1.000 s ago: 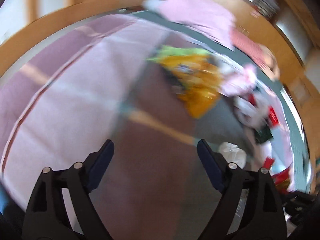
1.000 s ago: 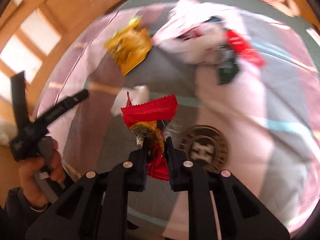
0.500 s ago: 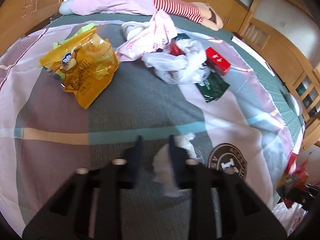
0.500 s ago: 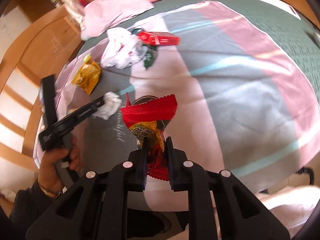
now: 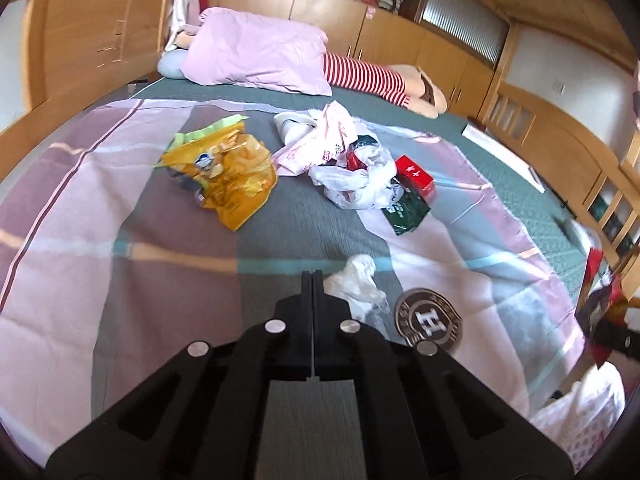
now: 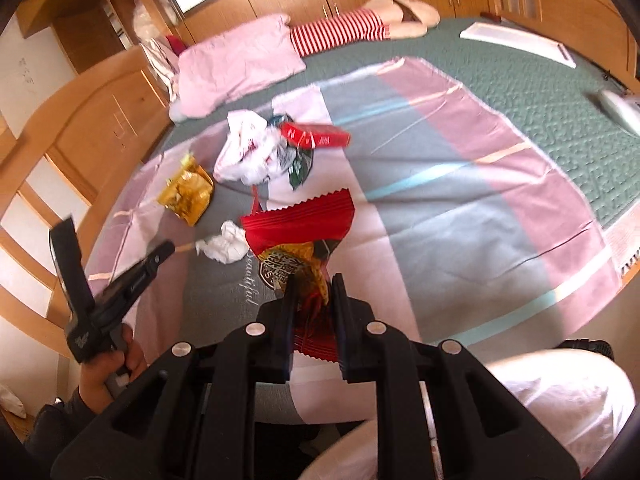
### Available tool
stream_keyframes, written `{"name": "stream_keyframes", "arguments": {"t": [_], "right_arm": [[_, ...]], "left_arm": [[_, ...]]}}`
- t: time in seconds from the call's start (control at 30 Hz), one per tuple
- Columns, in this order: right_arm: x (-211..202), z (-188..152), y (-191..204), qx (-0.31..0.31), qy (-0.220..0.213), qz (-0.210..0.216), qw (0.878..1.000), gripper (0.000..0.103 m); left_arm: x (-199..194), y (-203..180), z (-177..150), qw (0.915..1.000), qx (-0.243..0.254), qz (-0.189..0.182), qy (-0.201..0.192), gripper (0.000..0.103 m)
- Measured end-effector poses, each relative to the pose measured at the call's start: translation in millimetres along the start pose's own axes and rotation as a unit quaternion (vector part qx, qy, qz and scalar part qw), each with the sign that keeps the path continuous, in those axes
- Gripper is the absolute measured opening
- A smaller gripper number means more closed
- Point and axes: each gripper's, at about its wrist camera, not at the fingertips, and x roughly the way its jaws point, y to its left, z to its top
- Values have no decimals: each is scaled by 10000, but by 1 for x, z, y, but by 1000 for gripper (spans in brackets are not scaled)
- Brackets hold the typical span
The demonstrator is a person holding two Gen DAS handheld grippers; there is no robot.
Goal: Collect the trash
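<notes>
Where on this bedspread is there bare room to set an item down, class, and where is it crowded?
Free: the wide pink-and-grey stretch right of the red box, toward the green quilt. Also the bare patch left of the yellow snack bag. Crowded: around the white plastic bags and crumpled tissue.

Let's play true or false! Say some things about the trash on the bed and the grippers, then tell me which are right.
1. The right gripper holds a red snack wrapper. True.
2. The left gripper holds the white tissue. False: its jaws have just closed empty; the tissue lies beside it.
3. The yellow chip bag lies on the blanket. True.
4. The red box lies under the chip bag. False: it lies apart, beside the white plastic bag.
</notes>
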Motion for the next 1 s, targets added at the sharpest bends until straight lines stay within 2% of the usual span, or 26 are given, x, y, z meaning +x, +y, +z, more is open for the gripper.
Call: {"name": "stream_keyframes", "arguments": {"t": [0.1,0.2,0.23,0.27,0.3,0.33,0.37,0.47,0.57,0.63,0.67,0.7,0.77,0.87,1.0], "right_arm": [[-14,-7,-9,2,-45,-41,10000,18],[-21,-18,-19,48,9,-92,9999,18],[-22,-21,-21,60,15,-96,9999,18],[-23,-24,-23,60,16,-103,9999,18],[-22,-26,-26,52,23,-120,9999,18],[-22,-28,-28,53,23,-131,9999,18],[-21,-29,-28,61,17,-132,9999,18],[-16,-30,-29,32,-51,-44,10000,18],[-9,-32,-24,-105,-31,23,9999,18],[-4,-33,-20,-184,13,37,9998,18],[1,-33,-19,-231,44,39,9997,18],[3,-34,-18,-253,66,38,9997,18],[9,-34,-15,-302,110,33,9995,18],[13,-33,-9,-378,108,-4,9992,18],[7,-31,-1,-412,20,42,9991,18]], "left_arm": [[-15,12,-7,9996,-258,-87,-17,1],[-18,24,-9,9973,-591,-432,57,1],[-16,25,-10,9969,-641,-452,87,5],[-13,24,-10,9969,-628,-447,130,25],[-8,21,-10,9975,-566,-376,203,59],[-4,17,-9,9981,-505,-296,182,72],[-1,12,-8,9985,-447,-301,100,80],[20,-7,0,9989,-50,-424,177,84],[47,-27,5,9983,459,-200,301,89],[72,-36,8,9969,643,-27,460,88],[81,-37,8,9964,640,-74,555,82],[89,-38,8,9958,609,-139,671,62],[106,-38,5,9930,525,-213,1038,39],[106,-35,6,9937,476,-95,1012,27],[79,-21,13,9973,30,-261,689,26]]}}
